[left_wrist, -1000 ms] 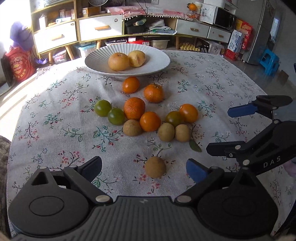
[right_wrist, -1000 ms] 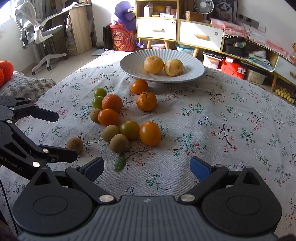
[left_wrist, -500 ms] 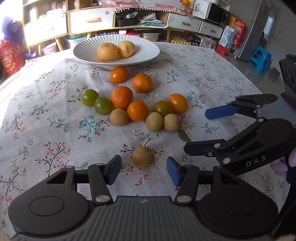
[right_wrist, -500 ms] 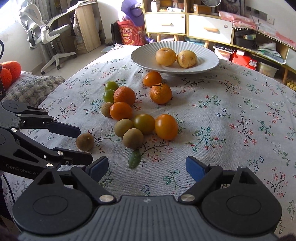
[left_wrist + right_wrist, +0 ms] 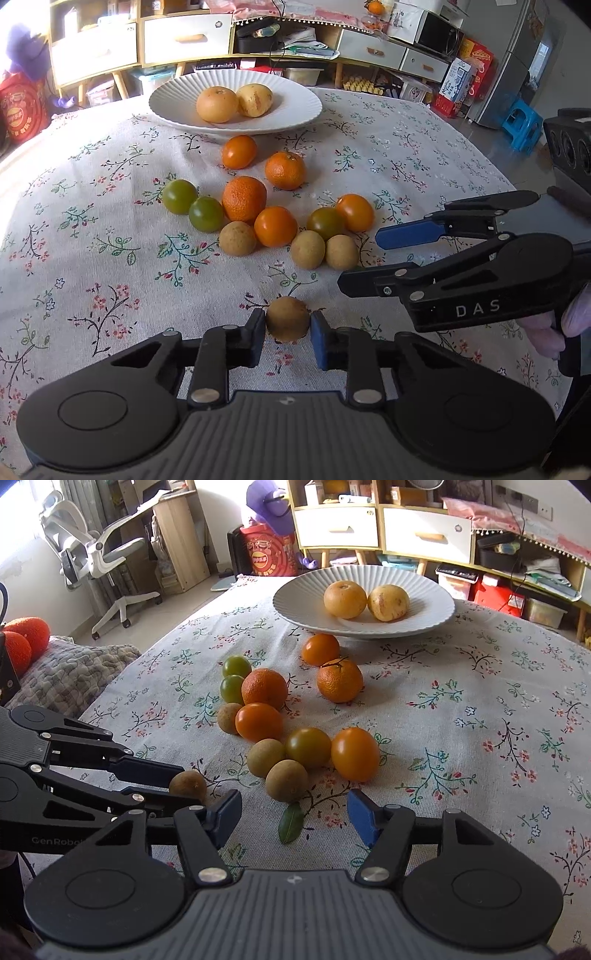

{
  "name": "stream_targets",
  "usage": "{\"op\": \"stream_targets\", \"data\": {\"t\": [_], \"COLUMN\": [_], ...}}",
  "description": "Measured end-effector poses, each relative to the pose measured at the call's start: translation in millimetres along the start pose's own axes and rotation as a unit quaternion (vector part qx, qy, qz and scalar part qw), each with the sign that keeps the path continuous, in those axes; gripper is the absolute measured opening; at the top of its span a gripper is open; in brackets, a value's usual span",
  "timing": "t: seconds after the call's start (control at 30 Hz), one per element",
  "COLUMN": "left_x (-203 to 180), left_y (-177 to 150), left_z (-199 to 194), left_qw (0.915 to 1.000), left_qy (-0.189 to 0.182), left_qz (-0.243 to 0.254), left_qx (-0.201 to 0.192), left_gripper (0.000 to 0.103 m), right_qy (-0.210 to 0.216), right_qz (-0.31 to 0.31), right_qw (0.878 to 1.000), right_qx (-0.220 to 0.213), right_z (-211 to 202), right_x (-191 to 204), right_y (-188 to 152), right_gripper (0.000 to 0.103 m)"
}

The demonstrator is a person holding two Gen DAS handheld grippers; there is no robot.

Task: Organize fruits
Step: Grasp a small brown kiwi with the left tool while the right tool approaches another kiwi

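My left gripper (image 5: pixel 288 330) is shut on a small brown fruit (image 5: pixel 287 318) that rests on the flowered tablecloth; the fruit (image 5: pixel 187 785) also shows in the right wrist view between the left fingers. My right gripper (image 5: pixel 293 810) is open and empty, low over the cloth just short of a green leaf (image 5: pixel 291 821) and a brown fruit (image 5: pixel 287 780). A cluster of oranges (image 5: pixel 244 198), green fruits (image 5: pixel 180 196) and brown fruits (image 5: pixel 237 238) lies mid-table. A white ribbed plate (image 5: pixel 295 99) at the far side holds two yellow fruits (image 5: pixel 217 104).
The right gripper (image 5: pixel 391 258) reaches in from the right of the left wrist view, near the cluster. Drawers and shelves stand behind the table. A grey cushion (image 5: pixel 70 672) and an office chair (image 5: pixel 92 554) are off the table's left edge.
My left gripper has moved forward and closed its fingers on the lone brown fruit. My right gripper has moved closer to the cluster and narrowed a little, still open.
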State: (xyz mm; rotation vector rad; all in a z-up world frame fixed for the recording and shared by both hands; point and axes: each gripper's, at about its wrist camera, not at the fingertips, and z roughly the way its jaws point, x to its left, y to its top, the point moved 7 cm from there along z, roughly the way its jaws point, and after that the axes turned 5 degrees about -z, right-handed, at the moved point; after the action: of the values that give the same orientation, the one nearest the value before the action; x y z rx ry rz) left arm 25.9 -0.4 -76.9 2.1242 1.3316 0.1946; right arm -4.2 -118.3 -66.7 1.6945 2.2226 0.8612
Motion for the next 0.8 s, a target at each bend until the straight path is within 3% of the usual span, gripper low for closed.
{"op": "stream_targets", "data": {"t": [0.8], "left_x": [0.3], "left_y": [1.8], "left_z": [-0.9], "left_qw": [1.0], "left_qy": [0.005], "left_qz": [0.001], "left_qx": [0.0], "left_gripper": [0.01], "right_qy": [0.0], "right_qz": [-0.006], "right_qw": [1.0], "right_qx": [0.01], "right_z": [7.4], "right_x": [2.6], "right_y": [5.0], "right_gripper": [0.025]}}
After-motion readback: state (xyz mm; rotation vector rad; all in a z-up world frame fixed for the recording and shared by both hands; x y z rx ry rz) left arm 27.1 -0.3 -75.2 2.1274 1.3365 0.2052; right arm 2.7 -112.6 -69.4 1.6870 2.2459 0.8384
